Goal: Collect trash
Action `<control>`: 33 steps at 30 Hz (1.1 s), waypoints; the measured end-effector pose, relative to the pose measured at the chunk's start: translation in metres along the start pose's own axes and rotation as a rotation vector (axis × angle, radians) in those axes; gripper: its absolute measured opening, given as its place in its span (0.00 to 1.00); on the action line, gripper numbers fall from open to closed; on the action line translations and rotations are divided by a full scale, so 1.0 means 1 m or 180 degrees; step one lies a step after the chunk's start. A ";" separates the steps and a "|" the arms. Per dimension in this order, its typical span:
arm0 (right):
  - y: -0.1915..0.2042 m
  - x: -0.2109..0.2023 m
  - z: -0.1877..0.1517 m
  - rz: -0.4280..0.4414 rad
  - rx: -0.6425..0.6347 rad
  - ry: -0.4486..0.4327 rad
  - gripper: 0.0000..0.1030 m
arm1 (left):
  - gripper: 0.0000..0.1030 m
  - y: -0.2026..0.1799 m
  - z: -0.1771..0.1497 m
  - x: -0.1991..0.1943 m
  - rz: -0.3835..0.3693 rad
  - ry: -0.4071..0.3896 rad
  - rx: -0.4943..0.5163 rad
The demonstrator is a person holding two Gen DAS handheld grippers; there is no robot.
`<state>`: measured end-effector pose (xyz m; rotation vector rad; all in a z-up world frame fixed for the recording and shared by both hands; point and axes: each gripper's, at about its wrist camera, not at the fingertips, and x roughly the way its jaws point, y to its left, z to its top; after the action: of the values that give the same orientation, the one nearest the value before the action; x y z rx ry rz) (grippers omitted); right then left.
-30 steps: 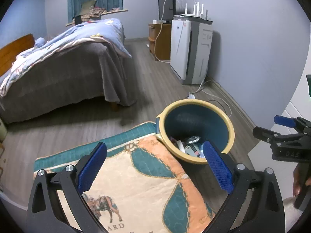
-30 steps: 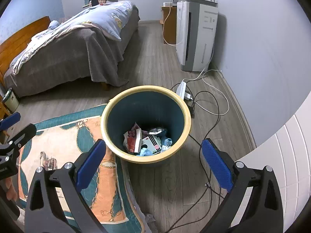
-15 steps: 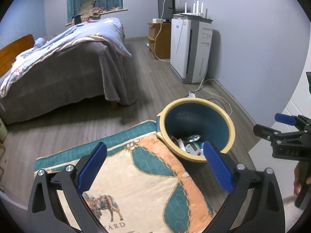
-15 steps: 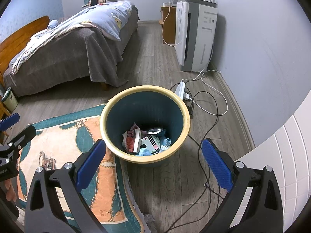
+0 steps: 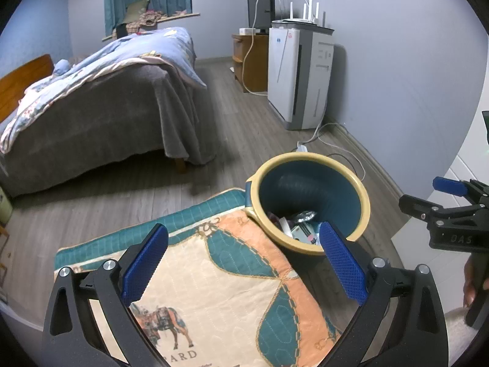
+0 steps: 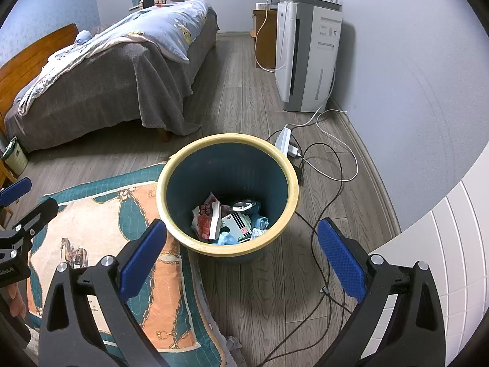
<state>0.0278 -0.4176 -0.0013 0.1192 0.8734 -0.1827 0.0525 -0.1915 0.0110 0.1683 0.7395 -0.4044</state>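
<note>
Few words can be read. On the near edge of the rug (image 5: 214,290), below the printed horse, stand the capitals "ARD", the end of a word whose start is hidden behind the left claw (image 5: 243,263). On the black body of the right claw (image 5: 452,211), at the right of the left wrist view, the raised letters "DAS" show. The red and white packets in the bin (image 6: 227,189) carry print too small to read.
</note>
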 end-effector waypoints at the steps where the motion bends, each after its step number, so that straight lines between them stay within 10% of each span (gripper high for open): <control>1: 0.000 0.000 0.000 0.0000 -0.0002 0.0002 0.95 | 0.95 0.000 0.000 0.000 0.0002 0.0002 0.0001; 33: -0.007 0.001 -0.004 -0.0009 0.0035 0.0029 0.95 | 0.95 0.009 -0.012 0.001 -0.0086 0.0088 0.0148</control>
<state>0.0242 -0.4236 -0.0049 0.1294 0.8817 -0.1897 0.0496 -0.1804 0.0016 0.2082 0.7604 -0.4459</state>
